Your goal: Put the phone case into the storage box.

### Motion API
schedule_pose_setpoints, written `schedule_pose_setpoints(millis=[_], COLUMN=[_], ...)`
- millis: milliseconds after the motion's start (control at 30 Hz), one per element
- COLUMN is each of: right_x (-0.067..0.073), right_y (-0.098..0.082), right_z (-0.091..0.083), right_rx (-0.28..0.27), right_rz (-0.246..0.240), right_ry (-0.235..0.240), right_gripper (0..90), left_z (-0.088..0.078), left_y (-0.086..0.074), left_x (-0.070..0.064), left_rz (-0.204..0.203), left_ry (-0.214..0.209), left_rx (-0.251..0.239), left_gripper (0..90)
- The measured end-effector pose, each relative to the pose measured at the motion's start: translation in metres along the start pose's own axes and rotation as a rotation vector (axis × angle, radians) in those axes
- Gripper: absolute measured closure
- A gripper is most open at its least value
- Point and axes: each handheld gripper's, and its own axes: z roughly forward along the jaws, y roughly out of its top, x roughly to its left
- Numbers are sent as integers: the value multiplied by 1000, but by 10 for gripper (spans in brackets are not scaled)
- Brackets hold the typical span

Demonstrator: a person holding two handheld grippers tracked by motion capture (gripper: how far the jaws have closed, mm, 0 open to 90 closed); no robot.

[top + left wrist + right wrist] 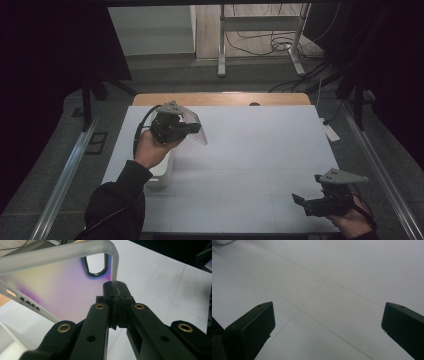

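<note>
A translucent frosted phone case point(195, 127) hangs above the left part of the white table point(250, 150), held by its edge in my left gripper point(192, 129). In the left gripper view the jaws are pinched together on the case's rim point(113, 277), and the case point(57, 280) shows a purple sheen and a camera cutout. My right gripper point(306, 197) hovers low at the table's near right corner, jaws wide apart. Its fingers point(252, 327) frame bare table point(324, 290) with nothing between them.
A white box point(161, 172) stands on the table under my left hand. Past the far wooden edge point(220, 98) are a metal stand point(260, 30) and floor cables. A white power strip point(330, 131) lies off the table's right side.
</note>
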Motion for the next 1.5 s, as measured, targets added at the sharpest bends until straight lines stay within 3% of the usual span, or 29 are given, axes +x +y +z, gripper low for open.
schedule_pose_setpoints(millis=[467,1167,1500], right_x=[-7,-8,-8], right_y=[-13,-19,-19], right_z=[-13,-17,-17], right_rx=[4,6,7], right_rz=[58,84,86], right_ry=[-72,-91,-91], right_gripper=[0,0,0], left_z=[-18,-41,-41], left_y=[5,4,1], left_x=[18,43,58], left_rz=[-31,-84,-110], left_ry=[72,180,243], left_rx=[1,10,34], left_gripper=[887,887,887])
